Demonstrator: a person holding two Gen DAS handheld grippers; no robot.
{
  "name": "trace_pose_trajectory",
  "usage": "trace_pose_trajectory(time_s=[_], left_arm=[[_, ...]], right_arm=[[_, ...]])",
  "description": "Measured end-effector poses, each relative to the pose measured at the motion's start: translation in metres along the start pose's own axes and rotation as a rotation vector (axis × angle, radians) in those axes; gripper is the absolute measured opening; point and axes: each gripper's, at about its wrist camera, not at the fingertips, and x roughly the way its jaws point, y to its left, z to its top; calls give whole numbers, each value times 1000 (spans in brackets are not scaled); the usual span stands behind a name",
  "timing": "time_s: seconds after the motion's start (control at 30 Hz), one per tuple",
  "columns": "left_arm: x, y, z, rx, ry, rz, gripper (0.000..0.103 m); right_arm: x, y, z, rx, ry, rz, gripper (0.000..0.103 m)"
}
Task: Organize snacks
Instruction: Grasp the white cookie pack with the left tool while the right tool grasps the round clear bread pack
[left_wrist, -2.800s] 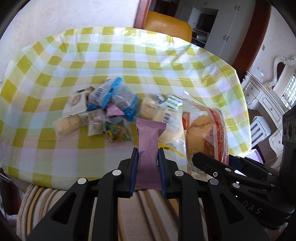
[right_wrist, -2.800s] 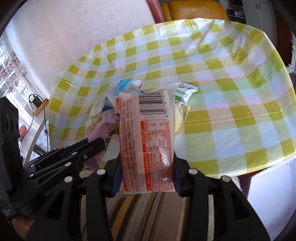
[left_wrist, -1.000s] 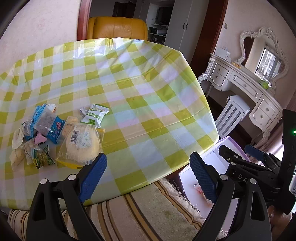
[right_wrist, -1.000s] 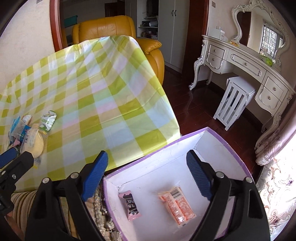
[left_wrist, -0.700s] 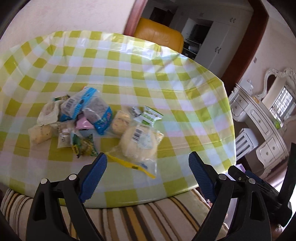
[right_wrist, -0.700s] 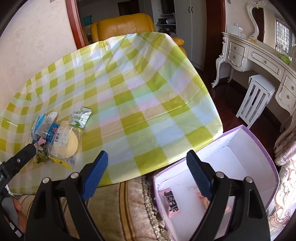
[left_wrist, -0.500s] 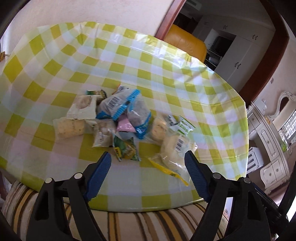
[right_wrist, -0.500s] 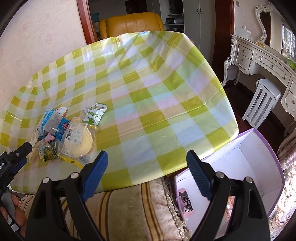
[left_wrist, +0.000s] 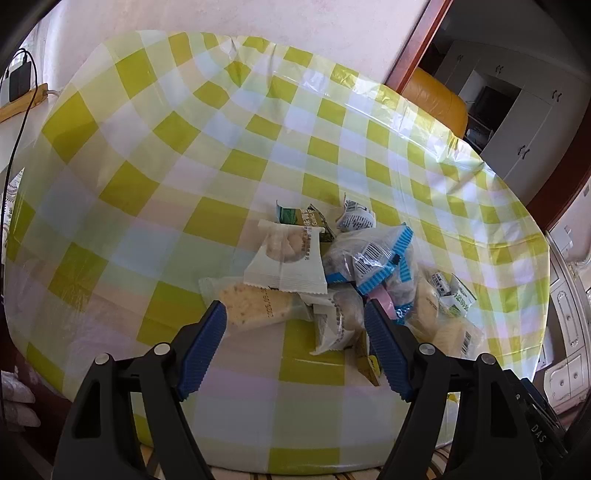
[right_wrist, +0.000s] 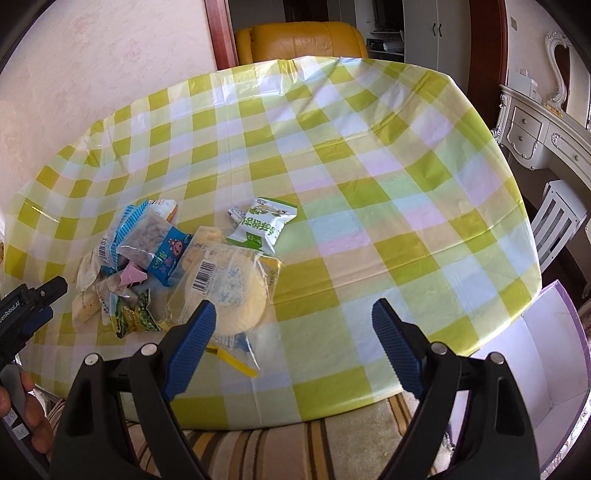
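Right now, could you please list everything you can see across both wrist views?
Green-and-white checked plastic tablecloth: one, covering the round table.
Round pale cake in clear wrapper: one, near table edge, in front of right tool.
Green-and-white snack packet: one, behind the cake.
Blue-and-clear striped bag: one, in the middle of the pile.
White-ended biscuit packet: one, on the pile's left side.
Pale rectangular cake bar in clear wrap: one, at left tool's fingertips.
Small pink wrapper: one, within the pile.
Purple-rimmed white box: one, beside the table, right.
Yellow leather armchair: one, behind table.
Left tool: open, empty.
Right tool: open, empty.
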Motion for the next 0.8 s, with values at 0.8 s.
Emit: trace_pose_trajectory(time_s=[0.8], left_arm=[[81,9,36,12,128,12,60]], right_arm=[[61,52,18,-42,58,-70,86]])
